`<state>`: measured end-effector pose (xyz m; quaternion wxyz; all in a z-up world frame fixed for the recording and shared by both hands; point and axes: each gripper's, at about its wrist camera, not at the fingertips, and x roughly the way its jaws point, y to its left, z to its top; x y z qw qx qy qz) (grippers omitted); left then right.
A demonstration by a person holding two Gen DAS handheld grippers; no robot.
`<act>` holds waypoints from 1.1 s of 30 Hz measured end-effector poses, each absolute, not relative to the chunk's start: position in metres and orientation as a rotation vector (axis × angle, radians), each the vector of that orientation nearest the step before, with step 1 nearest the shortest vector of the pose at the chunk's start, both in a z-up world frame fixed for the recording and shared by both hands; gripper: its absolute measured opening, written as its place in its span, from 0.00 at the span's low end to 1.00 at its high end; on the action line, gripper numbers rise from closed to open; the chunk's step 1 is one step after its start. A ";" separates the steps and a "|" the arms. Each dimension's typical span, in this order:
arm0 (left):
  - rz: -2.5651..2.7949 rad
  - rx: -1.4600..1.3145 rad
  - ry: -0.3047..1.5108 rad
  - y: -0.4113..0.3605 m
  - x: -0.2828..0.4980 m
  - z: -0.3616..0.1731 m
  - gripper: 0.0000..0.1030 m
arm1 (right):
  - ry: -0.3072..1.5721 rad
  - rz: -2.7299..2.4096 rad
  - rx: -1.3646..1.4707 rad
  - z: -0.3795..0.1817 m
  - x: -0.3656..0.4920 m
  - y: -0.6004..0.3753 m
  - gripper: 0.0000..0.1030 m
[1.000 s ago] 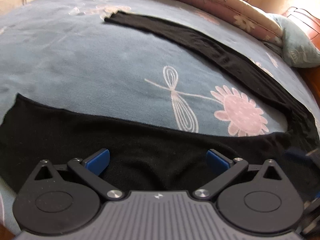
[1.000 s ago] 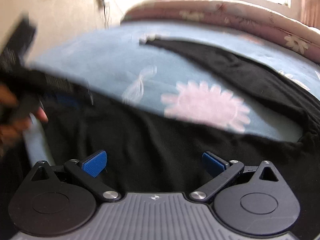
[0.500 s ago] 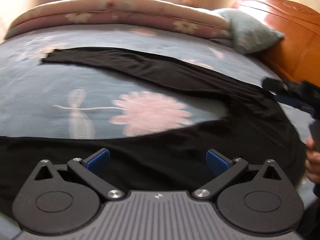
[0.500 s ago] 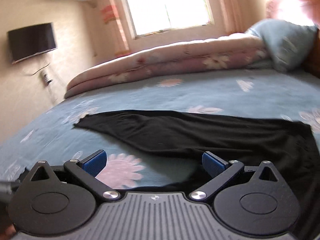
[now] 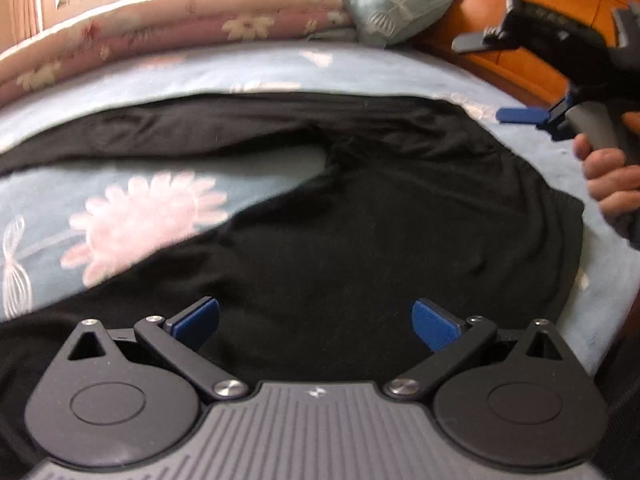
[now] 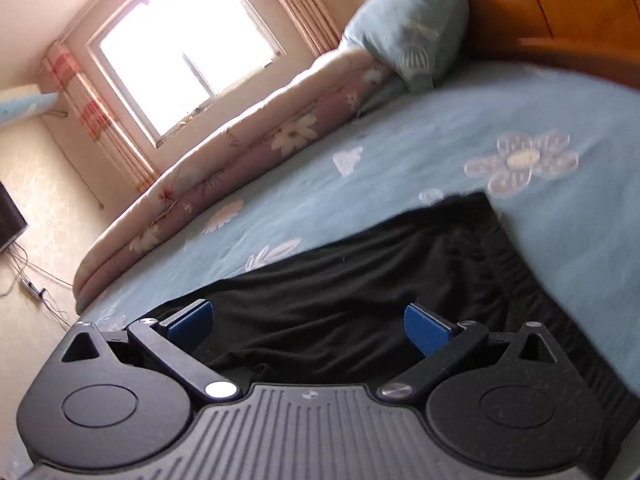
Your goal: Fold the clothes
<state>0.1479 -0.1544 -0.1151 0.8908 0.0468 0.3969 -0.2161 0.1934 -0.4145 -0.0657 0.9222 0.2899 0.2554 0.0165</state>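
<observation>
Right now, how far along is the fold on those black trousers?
Done: the black trousers lie spread flat on the blue bedsheet, legs apart, with no fold showing. In hand: nothing; the left gripper hovers open over the seat, and the right gripper is open near the waistband, gripping no cloth. Left: every fold, probably starting by bringing one leg over the other.

Sunlit window (image 6: 188, 52) w/ striped curtains (image 6: 100, 120), wooden headboard (image 6: 560, 12).
</observation>
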 end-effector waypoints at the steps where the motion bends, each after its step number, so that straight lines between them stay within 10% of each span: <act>1: -0.430 0.083 0.840 -0.151 0.151 -0.120 0.99 | 0.536 0.047 0.595 -0.067 0.196 -0.412 1.00; 33: -0.682 -0.081 0.801 -0.160 0.221 -0.093 0.99 | 0.543 0.091 0.490 -0.057 0.195 -0.380 1.00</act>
